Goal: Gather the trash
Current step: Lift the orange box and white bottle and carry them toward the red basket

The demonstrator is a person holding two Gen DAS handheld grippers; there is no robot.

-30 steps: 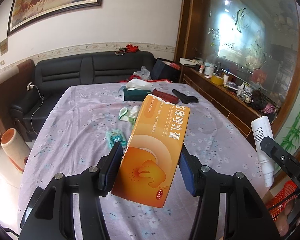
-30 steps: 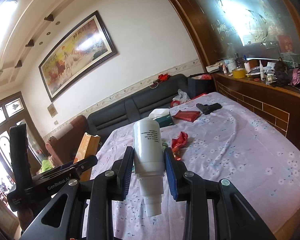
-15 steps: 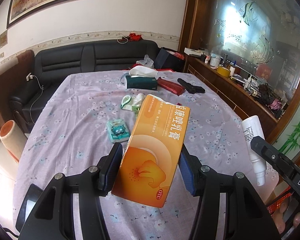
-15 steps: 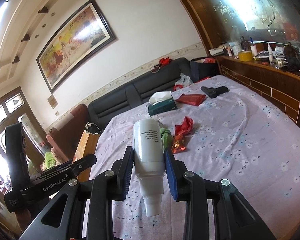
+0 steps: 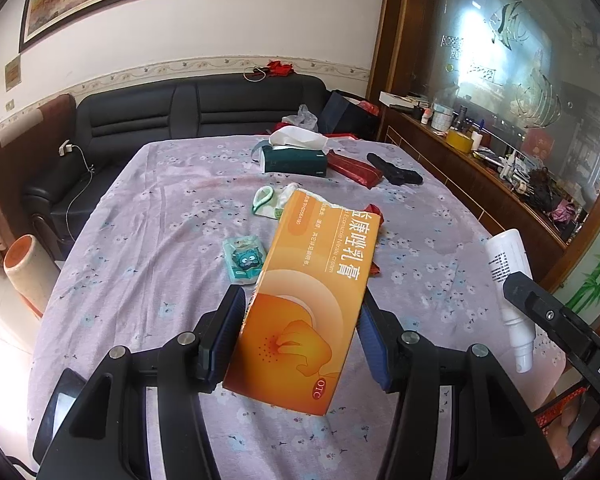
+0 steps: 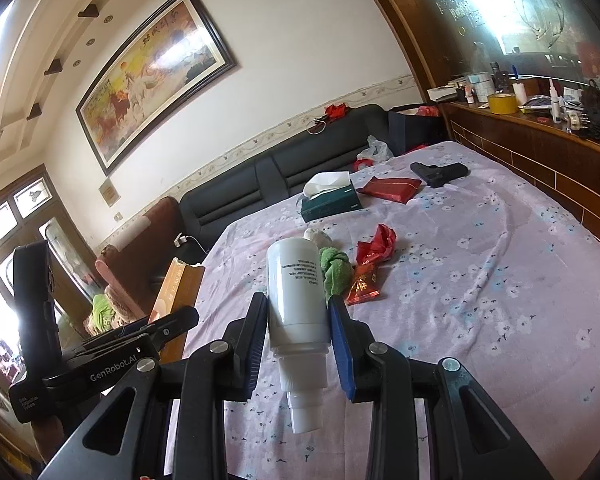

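My left gripper (image 5: 302, 320) is shut on an orange medicine carton (image 5: 304, 304), held above the near part of the table (image 5: 140, 240). My right gripper (image 6: 298, 320) is shut on a white plastic bottle (image 6: 296, 292), cap pointing back at the camera. The bottle (image 5: 508, 276) also shows at the right in the left wrist view, and the carton (image 6: 176, 292) at the left in the right wrist view. On the purple floral cloth lie a teal sachet (image 5: 244, 260), a white and green wrapper (image 5: 270, 202), red crumpled wrappers (image 6: 374, 248) and a green cloth (image 6: 336, 270).
A green tissue box (image 5: 294, 158), a red packet (image 5: 354, 168) and a black toy pistol (image 5: 396, 174) lie at the table's far end. A black sofa (image 5: 180, 120) stands behind. A wooden sideboard (image 5: 480, 184) with clutter runs along the right. An orange-rimmed bin (image 5: 24, 268) stands left on the floor.
Both grippers have tilted downward and drawn slightly nearer the table, so more of the tabletop shows. Both still hold their objects.
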